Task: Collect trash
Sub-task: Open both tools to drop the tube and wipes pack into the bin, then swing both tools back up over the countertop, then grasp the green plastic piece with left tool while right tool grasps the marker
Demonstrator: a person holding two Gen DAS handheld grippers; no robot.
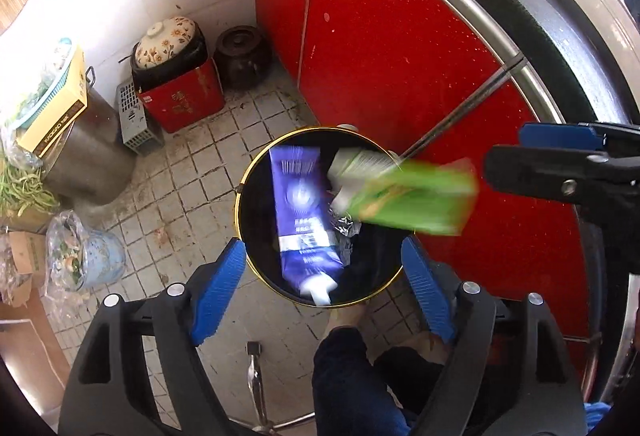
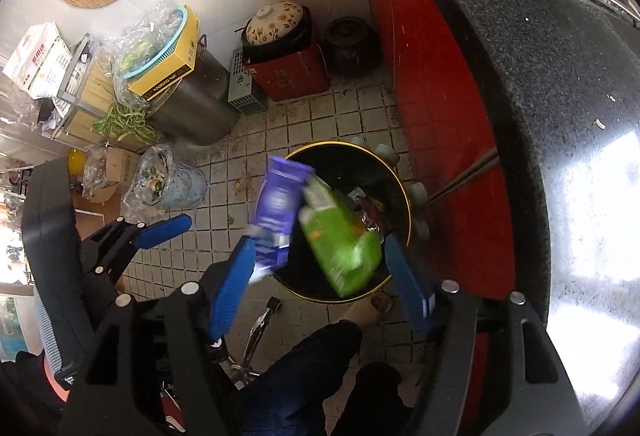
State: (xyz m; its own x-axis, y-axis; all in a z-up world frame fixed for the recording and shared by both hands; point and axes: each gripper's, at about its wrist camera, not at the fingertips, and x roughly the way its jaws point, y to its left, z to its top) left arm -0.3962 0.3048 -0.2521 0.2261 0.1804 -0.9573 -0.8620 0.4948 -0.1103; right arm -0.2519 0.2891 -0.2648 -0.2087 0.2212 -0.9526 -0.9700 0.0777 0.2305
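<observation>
My left gripper (image 1: 322, 292) hangs over the bin (image 1: 256, 172), jaws spread wide and holding nothing. In its view the purple packet (image 1: 302, 212) is blurred, lying inside the ring of the bin's gold rim, long axis running from the far rim toward me, white cap end nearest my fingers. It touches neither pad, so I judge it to be falling. The green packet (image 1: 420, 198) lies across the right side of the rim, long axis pointing off toward my other tool, which shows at the right edge with its jaws seemingly parted. Some foil scrap sits deeper in the bin.

From the right wrist, my right gripper (image 2: 322, 276) is also wide apart and empty. The green packet (image 2: 340, 236) hangs blurred between and just ahead of its fingers, tilted, its lower end over the near rim of the bin (image 2: 406, 212). The purple packet (image 2: 276, 212) sits just to its left, near my left pad, partly over the tiled floor (image 2: 320, 116) in this line of sight. The left gripper (image 2: 160, 232) shows at the left.

Both packets lie straight ahead and below me. The right tool is nearer the green one, the left nearer the purple. If either misses, I judge the purple one the likelier to catch the rim.
</observation>
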